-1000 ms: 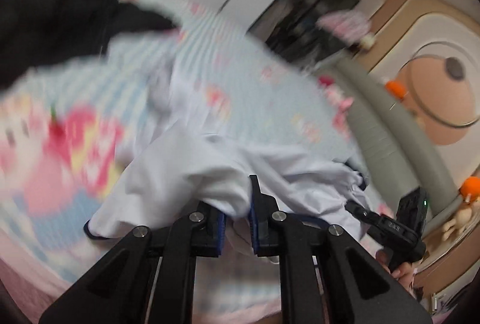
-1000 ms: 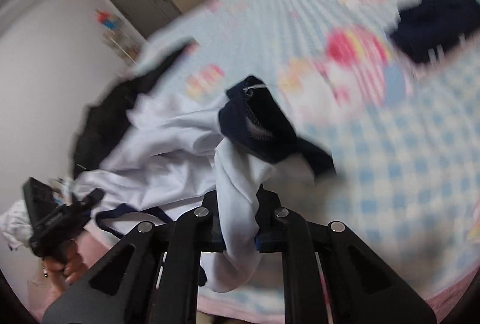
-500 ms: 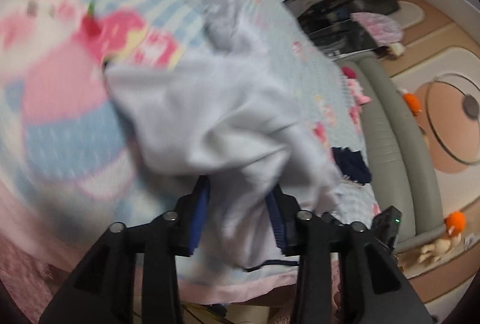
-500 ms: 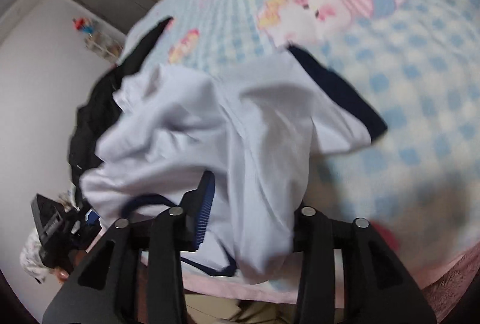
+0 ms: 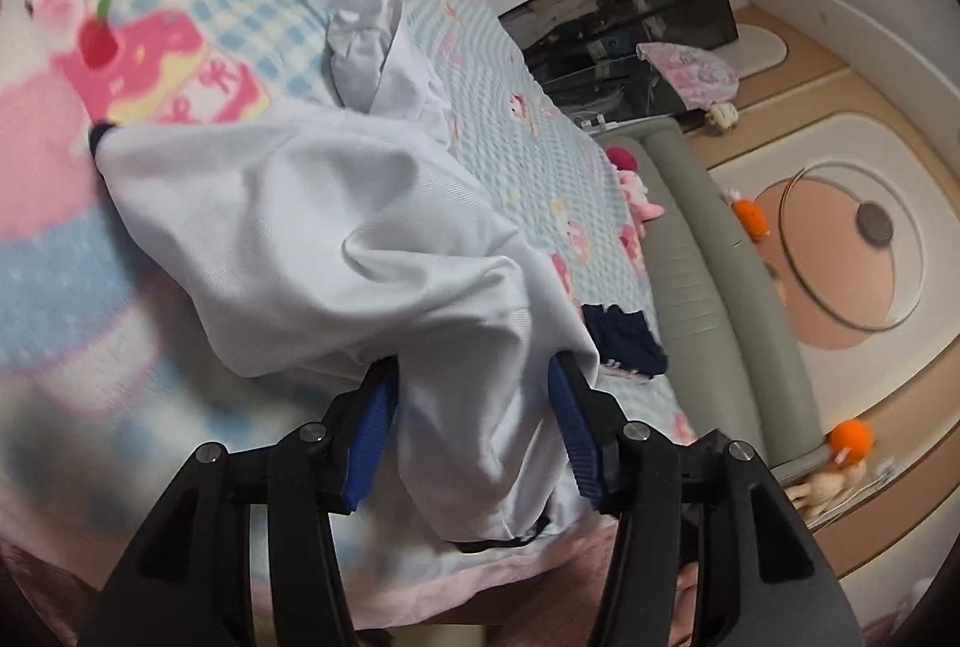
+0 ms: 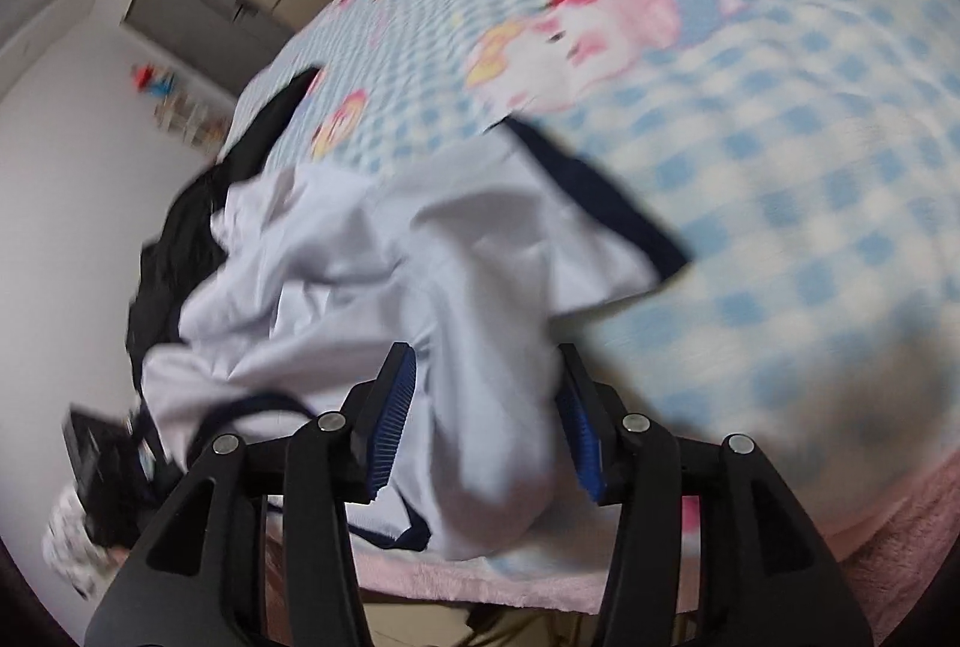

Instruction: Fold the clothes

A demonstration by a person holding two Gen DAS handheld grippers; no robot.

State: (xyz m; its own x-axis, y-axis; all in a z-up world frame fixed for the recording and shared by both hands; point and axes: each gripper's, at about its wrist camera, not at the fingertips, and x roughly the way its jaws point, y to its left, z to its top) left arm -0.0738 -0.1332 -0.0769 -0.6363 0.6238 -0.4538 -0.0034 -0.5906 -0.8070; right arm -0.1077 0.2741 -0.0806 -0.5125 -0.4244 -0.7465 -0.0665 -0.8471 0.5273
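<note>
Your left gripper [image 5: 474,377] sits at the bottom centre of its frame with its jaws spread wide, a fold of the white garment [image 5: 312,227] draped loosely between the blue pads [image 5: 372,437] rather than pinched. Your right gripper [image 6: 486,401] is likewise spread apart at the bottom centre of its view, with white cloth hanging through the gap. The white garment, trimmed in dark navy [image 6: 600,191], lies crumpled across the middle of both frames on the bed [image 6: 780,167], whose cover is blue-checked with pink cartoon prints. A black garment [image 6: 180,251] lies at centre left of the right view, and a navy item [image 5: 624,341] lies at right of centre in the left view.
</note>
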